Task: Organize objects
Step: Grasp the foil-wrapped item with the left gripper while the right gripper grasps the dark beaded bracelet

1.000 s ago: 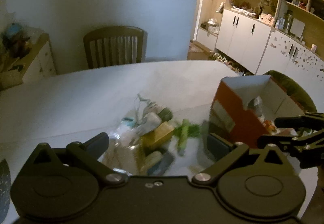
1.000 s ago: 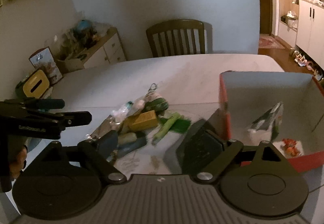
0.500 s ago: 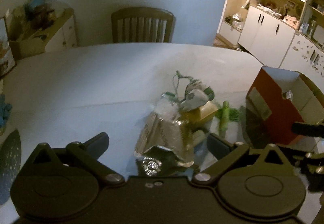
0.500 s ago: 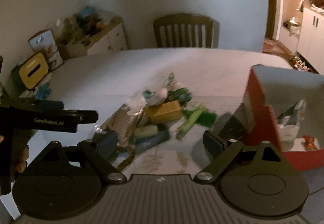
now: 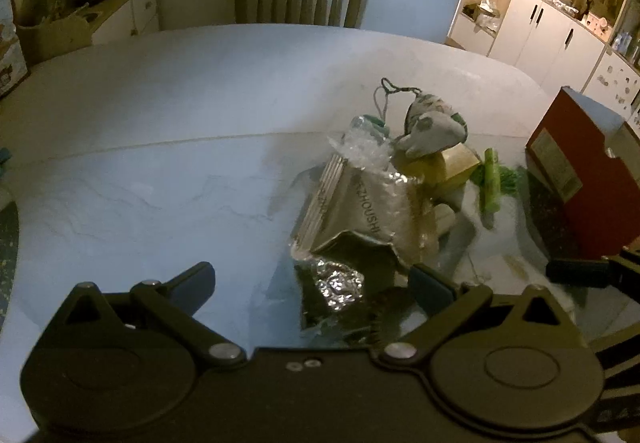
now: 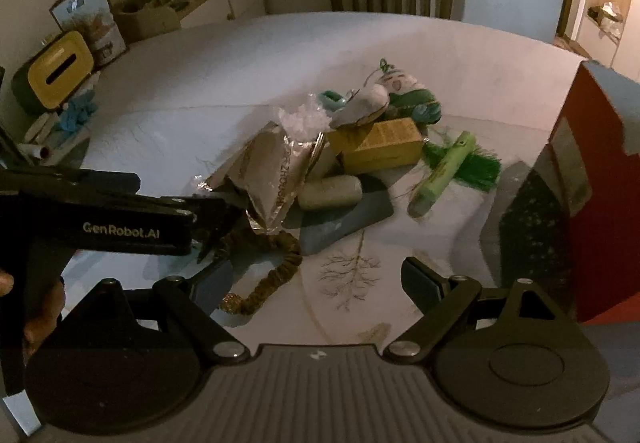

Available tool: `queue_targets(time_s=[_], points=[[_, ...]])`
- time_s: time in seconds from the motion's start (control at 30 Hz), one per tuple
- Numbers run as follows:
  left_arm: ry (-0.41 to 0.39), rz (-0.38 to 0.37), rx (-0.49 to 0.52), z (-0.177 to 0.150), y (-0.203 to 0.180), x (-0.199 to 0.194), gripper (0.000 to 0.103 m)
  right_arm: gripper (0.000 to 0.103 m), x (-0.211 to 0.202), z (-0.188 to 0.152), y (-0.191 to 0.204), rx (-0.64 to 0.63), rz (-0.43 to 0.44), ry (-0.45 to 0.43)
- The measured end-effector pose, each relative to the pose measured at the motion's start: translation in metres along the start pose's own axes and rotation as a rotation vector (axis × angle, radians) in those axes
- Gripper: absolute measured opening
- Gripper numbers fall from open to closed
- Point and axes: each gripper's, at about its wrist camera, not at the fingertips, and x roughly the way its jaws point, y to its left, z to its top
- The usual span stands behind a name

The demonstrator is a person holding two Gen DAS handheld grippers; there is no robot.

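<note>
Foil pouch (image 5: 360, 211) lies centre frame on the bench (image 5: 160, 123), nearest item of the pile. Left gripper (image 5: 312, 283) jaws apart w/ its crumpled end between them; right gripper (image 6: 316, 279) jaws apart, empty. Pinch the flat seam, then carry to red box (image 6: 592, 179), right edge.

left gripper (image 5: 310, 281): jaws spread wide, low over the table | right gripper (image 6: 316, 283): jaws spread wide, nothing between | hand (image 6: 38, 307) on left gripper's handle

A pale round table (image 6: 248, 59) carries a red box (image 6: 600, 203) and a cluttered pile (image 6: 348, 159).
</note>
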Motion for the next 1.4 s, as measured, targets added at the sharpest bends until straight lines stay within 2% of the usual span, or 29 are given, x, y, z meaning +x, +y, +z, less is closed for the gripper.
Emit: queue_targets(time_s=[0.1,0.3,0.47,0.53,0.6,0.7,0.73,0.87,0.97,1.03,1.4], points=[[-0.007,-0.004,0.007,-0.001,0.002,0.003,0.099,0.091,0.009,0.001,0.003,0.004,0.012,0.012],[0.022,-0.023,-0.013,-0.004,0.009,0.014,0.086,0.075,0.026,0.001,0.011,-0.013,0.019,0.051],[0.044,-0.056,-0.008,-0.006,0.009,0.018,0.074,0.060,0.036,0.002,0.015,-0.021,0.025,0.073],[0.051,-0.069,-0.022,-0.006,0.011,0.019,0.070,0.049,0.038,0.002,0.017,-0.027,0.031,0.077],[0.056,-0.074,-0.030,-0.007,0.011,0.020,0.066,0.043,0.040,0.001,0.018,-0.029,0.030,0.083],[0.052,-0.081,-0.034,-0.008,0.012,0.020,0.062,0.037,0.041,0.001,0.021,-0.036,0.026,0.079],[0.052,-0.084,-0.037,-0.008,0.012,0.019,0.059,0.033,0.041,0.000,0.022,-0.040,0.021,0.079],[0.055,-0.097,-0.039,-0.008,0.011,0.018,0.047,0.028,0.040,-0.001,0.024,-0.051,0.017,0.082],[0.060,-0.117,-0.049,-0.010,0.011,0.017,0.035,0.018,0.039,-0.002,0.023,-0.053,0.010,0.080],[0.063,-0.120,-0.046,-0.011,0.010,0.016,0.034,0.010,0.039,-0.002,0.020,-0.037,0.012,0.081],[0.066,-0.144,-0.088,-0.013,0.008,0.005,0.032,0.007,0.018,-0.004,0.012,-0.021,0.019,0.039]])
